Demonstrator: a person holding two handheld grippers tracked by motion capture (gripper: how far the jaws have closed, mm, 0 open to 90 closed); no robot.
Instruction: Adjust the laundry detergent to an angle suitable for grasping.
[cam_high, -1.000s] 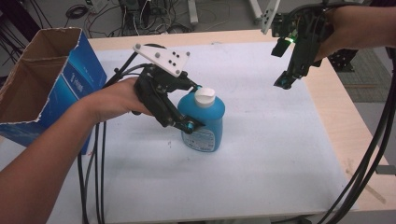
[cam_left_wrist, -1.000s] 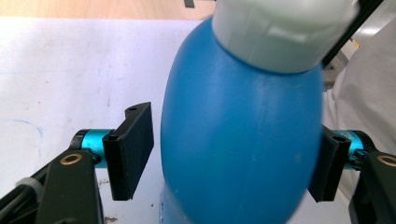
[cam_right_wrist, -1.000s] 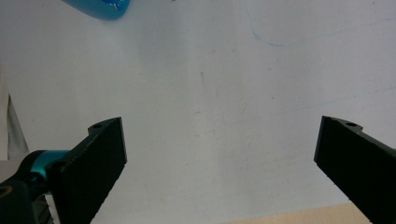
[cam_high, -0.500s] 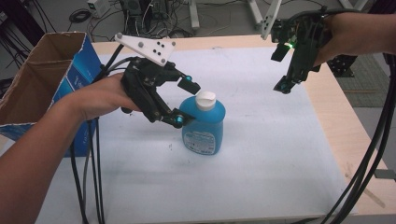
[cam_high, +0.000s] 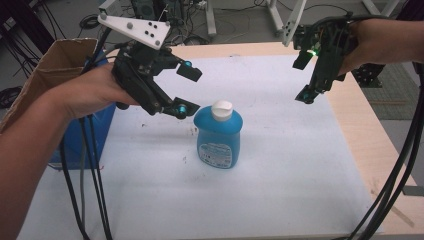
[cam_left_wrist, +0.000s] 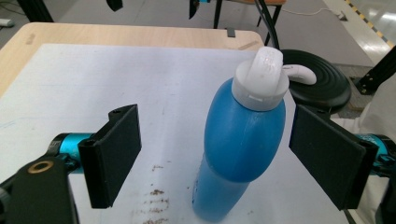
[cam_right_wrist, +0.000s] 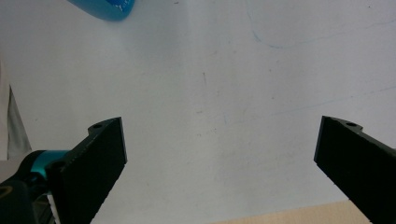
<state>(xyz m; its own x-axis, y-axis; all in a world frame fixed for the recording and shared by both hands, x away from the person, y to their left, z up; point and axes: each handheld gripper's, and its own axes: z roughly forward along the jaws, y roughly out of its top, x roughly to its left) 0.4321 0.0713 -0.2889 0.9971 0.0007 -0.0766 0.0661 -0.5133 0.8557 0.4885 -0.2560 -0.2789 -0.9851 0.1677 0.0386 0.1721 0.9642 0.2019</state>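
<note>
**Blue bottle stands free on the white table mat**

While the left gripper (cam_high: 182, 90) hangs just to the left of its neck with jaws spread and nothing between the pads, a blue bottle (cam_high: 218, 135) stands upright near the middle of the white mat (cam_high: 280, 175) that covers the wooden table (cam_high: 370, 145). The jaws have just been opening, and in the left gripper view the bottle (cam_left_wrist: 243, 140) rises in the gap between the two black pads, touching neither. Its body is a flattened flask of bright blue plastic, wide at the shoulders and narrowing toward the foot. A white cap (cam_high: 221, 110) with a rounded flip top closes the neck. On the side turned to the high camera sits a pale blue label (cam_high: 216, 152) whose print is too small to read. A few dark specks mark the mat (cam_left_wrist: 154, 193) close to the bottle's base. The right gripper (cam_high: 305, 75) is held above the far right part of the mat, well apart from the bottle, its jaws wide open and empty; the right gripper view looks down between them at bare mat, with a corner of the blue bottle (cam_right_wrist: 105, 8) at the top edge. An open cardboard box (cam_high: 60, 65) with blue sides stands at the table's left end, behind the person's left forearm.
</note>
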